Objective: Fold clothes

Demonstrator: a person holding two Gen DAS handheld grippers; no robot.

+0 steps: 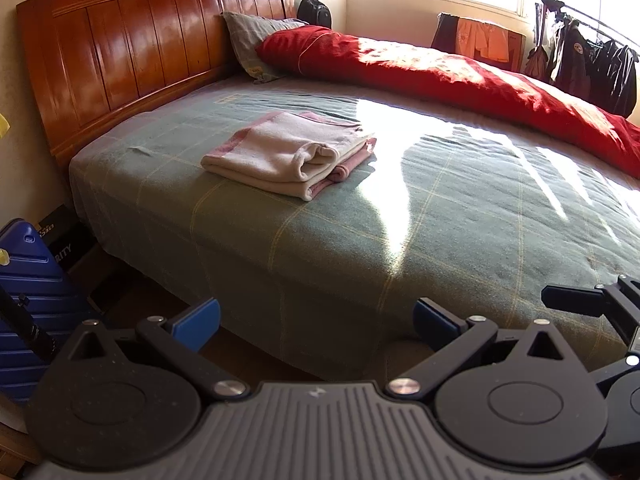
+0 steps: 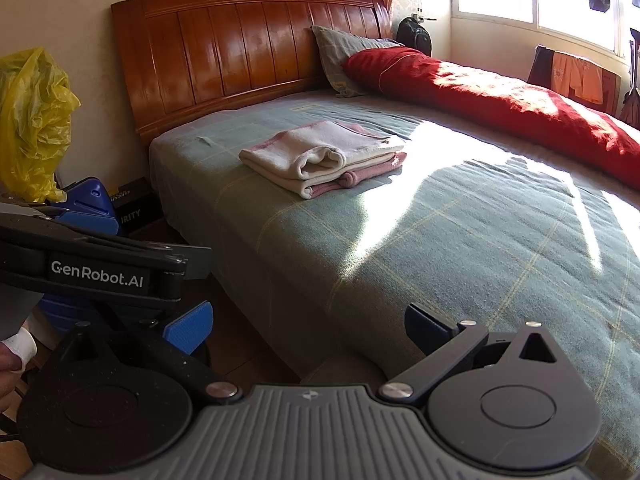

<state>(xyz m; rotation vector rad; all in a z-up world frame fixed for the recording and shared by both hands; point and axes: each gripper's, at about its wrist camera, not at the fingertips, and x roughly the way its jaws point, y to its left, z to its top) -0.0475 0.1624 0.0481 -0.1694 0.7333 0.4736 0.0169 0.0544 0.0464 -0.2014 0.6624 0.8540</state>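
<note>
Two grippers hang back off the near edge of the bed (image 1: 360, 240), and neither holds anything. The left gripper (image 1: 316, 322) has its jaws spread wide, blue pads apart with only bedside and floor between them. The right gripper (image 2: 308, 326) stands the same way, jaws parted and empty; in its view the left gripper shows just to its left, side by side with it.

Outward from there, the folded garment (image 1: 288, 152) lies on the green checked bedcover, well away from both grippers and toward the headboard (image 1: 140, 40). It is a neat stack of pale and pink layers, edges roughly squared, with a rolled fold facing the grippers. Beyond it, along the far side of the bed, a red quilt (image 1: 460, 76) is bunched up, its end against a grey pillow (image 1: 252, 40).

Judging by the tidy stack and the empty grippers, this piece looks finished. No other loose garment shows on the bed, so the next move would call for fetching one and laying it flat on the open bedcover.

No basket or bin for clothes is in view.
</note>
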